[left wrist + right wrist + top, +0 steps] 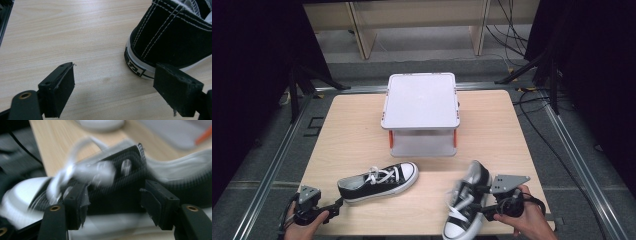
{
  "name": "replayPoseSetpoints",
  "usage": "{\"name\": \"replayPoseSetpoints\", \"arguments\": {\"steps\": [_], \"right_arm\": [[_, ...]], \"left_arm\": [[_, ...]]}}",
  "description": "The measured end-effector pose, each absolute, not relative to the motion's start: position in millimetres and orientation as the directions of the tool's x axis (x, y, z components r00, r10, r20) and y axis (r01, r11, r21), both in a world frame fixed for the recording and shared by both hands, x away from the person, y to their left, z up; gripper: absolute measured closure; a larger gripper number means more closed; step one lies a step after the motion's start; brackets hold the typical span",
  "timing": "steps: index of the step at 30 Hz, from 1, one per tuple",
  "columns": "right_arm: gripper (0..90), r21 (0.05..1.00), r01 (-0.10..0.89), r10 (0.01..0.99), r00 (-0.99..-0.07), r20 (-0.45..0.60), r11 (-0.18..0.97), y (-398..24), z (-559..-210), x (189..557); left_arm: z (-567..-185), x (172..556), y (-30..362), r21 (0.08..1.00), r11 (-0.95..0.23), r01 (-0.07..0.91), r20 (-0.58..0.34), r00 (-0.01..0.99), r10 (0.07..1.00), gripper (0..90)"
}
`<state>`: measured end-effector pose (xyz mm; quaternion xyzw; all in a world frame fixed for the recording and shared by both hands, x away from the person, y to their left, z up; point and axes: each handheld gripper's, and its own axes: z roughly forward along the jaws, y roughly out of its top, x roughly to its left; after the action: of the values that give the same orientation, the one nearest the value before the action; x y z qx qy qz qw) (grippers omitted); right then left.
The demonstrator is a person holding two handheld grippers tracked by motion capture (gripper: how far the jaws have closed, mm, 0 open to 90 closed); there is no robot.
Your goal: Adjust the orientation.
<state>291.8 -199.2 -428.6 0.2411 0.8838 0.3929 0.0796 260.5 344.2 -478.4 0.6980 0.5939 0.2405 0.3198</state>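
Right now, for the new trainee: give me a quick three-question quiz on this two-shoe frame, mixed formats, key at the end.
1. True or false: the left gripper is clamped on the left shoe.
2. Which shoe looks motion-blurred in the high view? A) left shoe B) right shoe C) both
3. Fill in: behind the shoes stands a white ____ with orange posts.

Key:
1. False. Its jaws stand open beside the shoe's heel, apart from it.
2. B. The right gripper sits at its side, jaws apart.
3. Rack, with two tiers.
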Motion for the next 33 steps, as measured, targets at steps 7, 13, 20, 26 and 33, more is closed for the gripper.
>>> {"name": "replayPoseSetpoints", "arguments": {"steps": [7,13,20,26,33], "right_arm": [[40.9,0.692,0.381,0.492,-0.87,0.043,0.613,-211.3,-440.0,290.3],[31.7,0.721,0.324,0.462,-0.887,0.007,0.612,-208.1,-429.9,291.8],[23.5,0.725,0.326,0.443,-0.896,0.033,0.606,-196.6,-428.4,301.3],[27.8,0.671,0.383,0.4,-0.906,0.139,0.634,-187.5,-439.0,314.3],[47.3,0.681,0.381,0.398,-0.906,0.142,0.626,-199.8,-432.1,315.0]], "left_arm": [[-477.0,260.5,343.6,0.74,-0.086,0.667,-0.046,0.177,0.983,16.5],[-474.8,259.9,344.0,0.754,-0.068,0.653,-0.057,0.168,0.984,16.6],[-473.6,259.7,345.4,0.764,-0.06,0.642,-0.062,0.165,0.984,16.8],[-472.4,258.7,346.8,0.764,-0.054,0.643,-0.062,0.156,0.986,16.9],[-470.5,257.0,347.5,0.767,-0.058,0.639,-0.052,0.153,0.987,17.0]]}}
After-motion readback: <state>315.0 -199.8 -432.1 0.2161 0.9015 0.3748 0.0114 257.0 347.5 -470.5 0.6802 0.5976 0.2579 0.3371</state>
